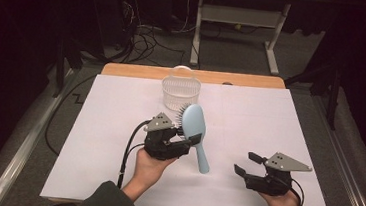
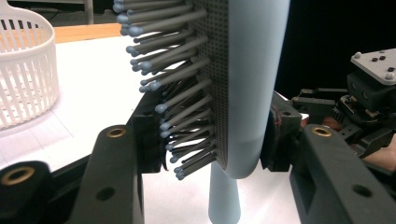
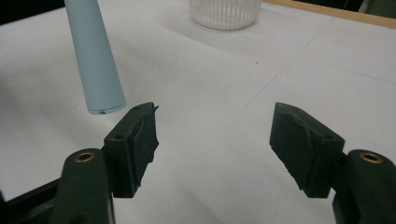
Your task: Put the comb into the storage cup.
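Observation:
A light blue hairbrush [image 1: 195, 124] is held above the white table sheet [image 1: 279, 121], its handle pointing down toward the near side. My left gripper [image 1: 187, 141] is shut on the lower part of the brush head. In the left gripper view the grey bristles of the hairbrush [image 2: 252, 70] point left, with the jaws of the left gripper [image 2: 215, 137] pressed on both sides of it. My right gripper [image 1: 245, 162] sits low at the near right, apart from the brush. In the right gripper view the right gripper [image 3: 215, 135] stands open over bare sheet, with the brush handle [image 3: 95, 60] to the upper left.
A white slotted basket [image 1: 180, 90] with a handle stands at the far middle of the sheet, just behind the brush head, and appears as the basket [image 2: 23, 70] and the basket [image 3: 224, 11]. A wooden table edge [image 1: 123, 70] runs along the far side. Cables and table legs lie on the floor beyond.

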Available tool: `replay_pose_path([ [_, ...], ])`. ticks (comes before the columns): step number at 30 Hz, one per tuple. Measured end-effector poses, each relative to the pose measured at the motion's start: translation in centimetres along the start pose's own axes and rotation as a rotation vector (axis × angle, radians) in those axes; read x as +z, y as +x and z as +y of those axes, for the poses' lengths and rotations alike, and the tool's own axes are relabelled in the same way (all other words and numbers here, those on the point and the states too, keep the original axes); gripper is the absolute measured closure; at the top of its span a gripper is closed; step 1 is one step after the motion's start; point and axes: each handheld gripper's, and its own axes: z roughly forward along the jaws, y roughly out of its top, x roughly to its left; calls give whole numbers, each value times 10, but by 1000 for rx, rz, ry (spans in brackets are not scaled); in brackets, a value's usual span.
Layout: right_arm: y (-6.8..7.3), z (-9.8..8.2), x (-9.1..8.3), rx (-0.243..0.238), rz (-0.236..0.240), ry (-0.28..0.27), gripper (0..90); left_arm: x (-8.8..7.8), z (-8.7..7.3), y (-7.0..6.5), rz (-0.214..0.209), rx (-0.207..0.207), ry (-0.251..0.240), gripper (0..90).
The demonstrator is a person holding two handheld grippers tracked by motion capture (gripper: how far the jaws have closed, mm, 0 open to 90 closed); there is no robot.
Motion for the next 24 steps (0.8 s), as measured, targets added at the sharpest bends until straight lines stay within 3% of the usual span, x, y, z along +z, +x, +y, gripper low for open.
replay_pose_path([
  [15,-18,-14,-16,82,-44,-38,288,-6,3,8,27,-3,-7,521],
  [24,-24,-20,-19,89,-58,-41,287,-10,4,12,40,-3,-12,520],
])
